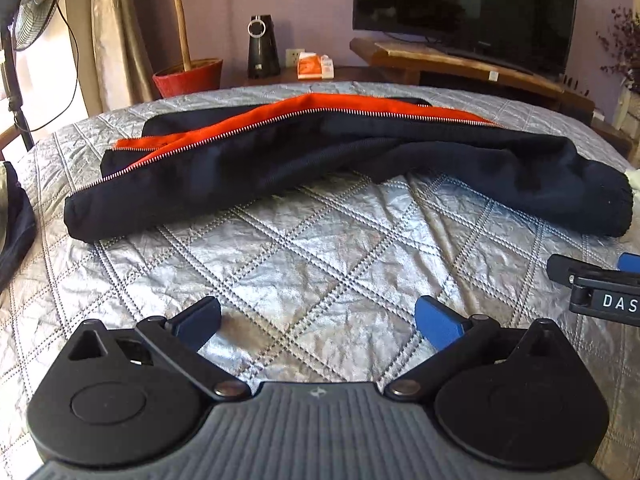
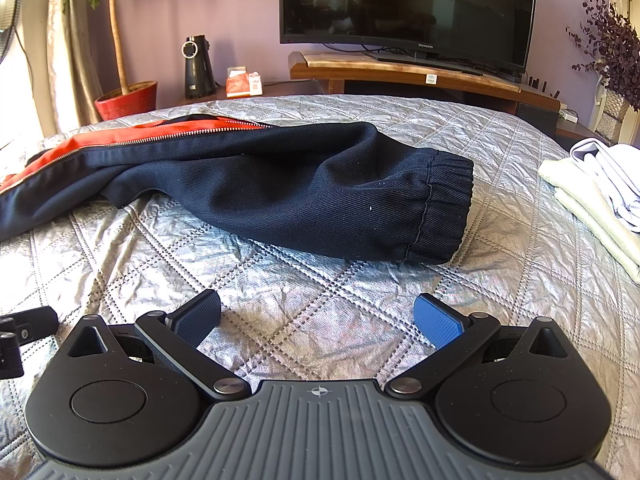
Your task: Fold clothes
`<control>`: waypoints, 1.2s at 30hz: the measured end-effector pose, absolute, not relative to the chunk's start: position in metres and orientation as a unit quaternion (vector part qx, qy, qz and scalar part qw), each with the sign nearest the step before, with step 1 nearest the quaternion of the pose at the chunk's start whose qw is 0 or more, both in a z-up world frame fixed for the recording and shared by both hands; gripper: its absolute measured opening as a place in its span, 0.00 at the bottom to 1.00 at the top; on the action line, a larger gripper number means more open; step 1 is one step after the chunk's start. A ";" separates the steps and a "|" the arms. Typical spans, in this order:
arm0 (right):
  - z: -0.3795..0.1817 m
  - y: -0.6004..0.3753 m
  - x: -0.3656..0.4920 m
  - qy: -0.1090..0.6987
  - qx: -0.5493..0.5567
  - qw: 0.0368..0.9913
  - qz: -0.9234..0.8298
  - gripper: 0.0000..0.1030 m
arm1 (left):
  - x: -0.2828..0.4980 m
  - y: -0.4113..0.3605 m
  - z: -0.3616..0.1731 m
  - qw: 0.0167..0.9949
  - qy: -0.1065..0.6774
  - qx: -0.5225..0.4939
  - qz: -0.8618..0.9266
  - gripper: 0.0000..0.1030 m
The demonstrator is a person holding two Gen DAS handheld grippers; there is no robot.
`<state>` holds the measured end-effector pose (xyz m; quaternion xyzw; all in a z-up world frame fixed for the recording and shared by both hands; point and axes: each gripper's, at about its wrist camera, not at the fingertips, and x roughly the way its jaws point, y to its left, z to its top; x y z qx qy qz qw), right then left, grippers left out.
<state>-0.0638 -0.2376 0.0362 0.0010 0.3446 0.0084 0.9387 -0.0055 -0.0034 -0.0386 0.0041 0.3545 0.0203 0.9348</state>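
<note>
A dark navy jacket (image 1: pixel 304 160) with orange lining and a silver zipper lies across the silver quilted bed (image 1: pixel 320 248), folded lengthwise. In the right wrist view the jacket (image 2: pixel 280 188) ends in a ribbed hem (image 2: pixel 444 208) pointing right. My left gripper (image 1: pixel 318 318) hovers open over bare quilt, short of the jacket's near edge. My right gripper (image 2: pixel 318 316) is also open and empty, just before the hem end. The right gripper's tip (image 1: pixel 592 280) shows at the left wrist view's right edge.
Folded pale clothes (image 2: pixel 600 192) are stacked at the bed's right side. A dark garment (image 1: pixel 16 216) hangs off the left edge. Beyond the bed stand a red plant pot (image 1: pixel 188 76), a black speaker (image 1: pixel 262 46), a TV (image 2: pixel 408 4) on a wooden stand, and a fan (image 1: pixel 32 4).
</note>
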 end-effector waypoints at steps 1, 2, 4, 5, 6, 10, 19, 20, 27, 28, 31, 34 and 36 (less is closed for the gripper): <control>0.036 -0.238 -0.064 0.345 0.001 0.939 0.008 1.00 | -0.007 -0.004 -0.040 0.937 0.348 0.004 0.020 1.00; 0.036 -0.238 -0.064 0.345 0.001 0.939 0.008 1.00 | -0.008 -0.003 -0.041 0.938 0.345 0.003 0.020 1.00; 0.036 -0.238 -0.064 0.345 0.001 0.939 0.008 1.00 | -0.009 -0.003 -0.040 0.939 0.344 0.003 0.020 1.00; 0.036 -0.238 -0.064 0.345 0.001 0.939 0.008 1.00 | -0.010 -0.005 -0.040 0.939 0.343 0.004 0.020 1.00; 0.036 -0.238 -0.064 0.345 0.001 0.939 0.008 1.00 | -0.012 -0.006 -0.040 0.939 0.343 0.005 0.019 1.00; 0.036 -0.238 -0.064 0.345 0.001 0.939 0.008 1.00 | -0.013 0.000 -0.038 0.939 0.343 0.005 0.018 1.00; 0.036 -0.238 -0.064 0.345 0.001 0.939 0.008 1.00 | -0.015 0.004 -0.034 0.938 0.345 0.003 0.018 1.00; 0.036 -0.238 -0.064 0.345 0.001 0.939 0.008 1.00 | -0.015 0.002 -0.034 0.938 0.346 0.004 0.019 1.00; 0.036 -0.238 -0.064 0.345 0.001 0.939 0.008 1.00 | -0.016 0.002 -0.034 0.938 0.346 0.003 0.020 1.00; 0.036 -0.238 -0.064 0.345 0.001 0.939 0.008 1.00 | -0.016 0.002 -0.034 0.938 0.346 0.003 0.020 1.00; 0.036 -0.238 -0.064 0.345 0.001 0.939 0.008 1.00 | -0.015 0.002 -0.034 0.938 0.346 0.003 0.020 1.00; 0.036 -0.238 -0.064 0.345 0.001 0.939 0.008 1.00 | -0.015 0.002 -0.034 0.938 0.346 0.003 0.020 1.00; 0.036 -0.238 -0.064 0.345 0.001 0.939 0.008 1.00 | -0.015 0.002 -0.034 0.938 0.346 0.003 0.020 1.00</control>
